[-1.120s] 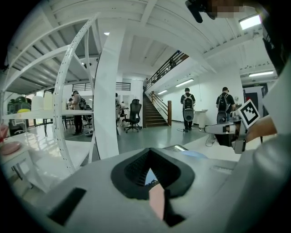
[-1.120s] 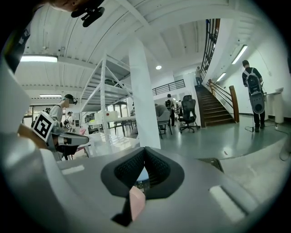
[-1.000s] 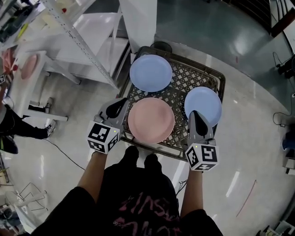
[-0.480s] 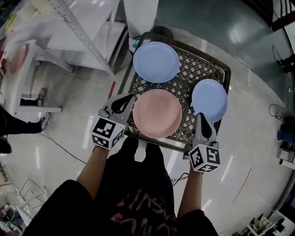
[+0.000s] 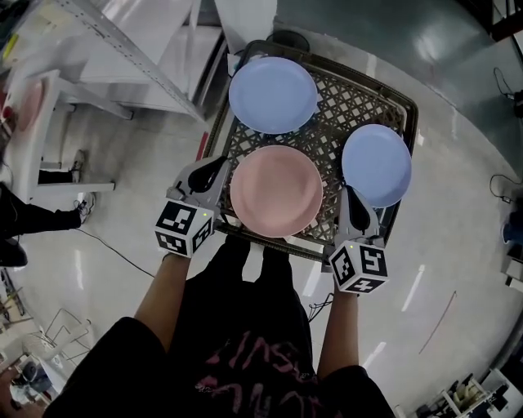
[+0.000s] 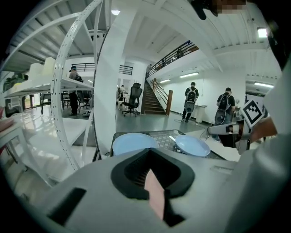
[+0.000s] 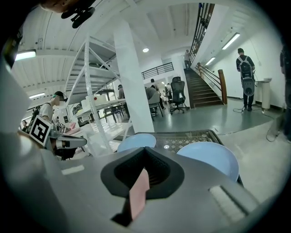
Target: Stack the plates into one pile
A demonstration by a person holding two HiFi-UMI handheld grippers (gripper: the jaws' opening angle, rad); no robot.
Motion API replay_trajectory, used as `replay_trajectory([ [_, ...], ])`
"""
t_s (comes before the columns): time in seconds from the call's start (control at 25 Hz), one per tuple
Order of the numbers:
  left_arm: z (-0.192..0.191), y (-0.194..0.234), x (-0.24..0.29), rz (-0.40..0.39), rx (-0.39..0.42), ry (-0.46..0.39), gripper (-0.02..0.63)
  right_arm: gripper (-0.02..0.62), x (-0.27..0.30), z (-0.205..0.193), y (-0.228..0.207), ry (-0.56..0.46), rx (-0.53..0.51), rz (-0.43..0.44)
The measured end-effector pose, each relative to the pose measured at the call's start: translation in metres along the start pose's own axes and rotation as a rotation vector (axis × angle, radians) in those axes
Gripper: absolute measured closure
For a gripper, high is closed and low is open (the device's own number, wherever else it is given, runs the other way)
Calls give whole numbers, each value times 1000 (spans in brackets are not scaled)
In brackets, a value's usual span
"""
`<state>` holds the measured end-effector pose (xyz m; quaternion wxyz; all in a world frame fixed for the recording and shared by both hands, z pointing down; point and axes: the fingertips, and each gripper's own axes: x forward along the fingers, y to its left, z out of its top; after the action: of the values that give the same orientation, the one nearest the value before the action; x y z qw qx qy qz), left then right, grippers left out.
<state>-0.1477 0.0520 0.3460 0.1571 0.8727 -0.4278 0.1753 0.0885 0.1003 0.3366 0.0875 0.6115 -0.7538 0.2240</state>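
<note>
Three plates lie apart on a black lattice table (image 5: 347, 102). A pink plate (image 5: 275, 191) sits at the near edge, one blue plate (image 5: 273, 95) at the far left and another blue plate (image 5: 377, 165) at the right, overhanging the rim. My left gripper (image 5: 212, 170) hovers just left of the pink plate, shut and with nothing in it. To the pink plate's right, my right gripper (image 5: 353, 200) is shut and holds nothing, its tip by the right blue plate's near edge. Both blue plates show ahead in the left gripper view (image 6: 134, 143) (image 6: 193, 145) and in the right gripper view (image 7: 136, 142) (image 7: 211, 157).
A white shelving frame (image 5: 122, 49) and a white column (image 5: 245, 16) stand left of and behind the table. A small white stand (image 5: 49, 114) is at the far left, with a person's legs (image 5: 20, 224) beside it. Glossy floor surrounds the table. People stand far off by a staircase (image 6: 157, 98).
The head camera has shifted, so the table sits a little differently in view. The plates lie as before. Both grippers stay shut beside the pink plate.
</note>
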Motion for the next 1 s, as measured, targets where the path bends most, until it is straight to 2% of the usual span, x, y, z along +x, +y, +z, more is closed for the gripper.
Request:
replay_trajectory([
  [0.56, -32, 4, 15, 6, -15, 66, 606, 586, 14, -34, -10, 56, 55, -5],
  [1.0, -68, 9, 30, -8, -36, 143, 606, 586, 28, -76, -12, 147, 81, -17],
])
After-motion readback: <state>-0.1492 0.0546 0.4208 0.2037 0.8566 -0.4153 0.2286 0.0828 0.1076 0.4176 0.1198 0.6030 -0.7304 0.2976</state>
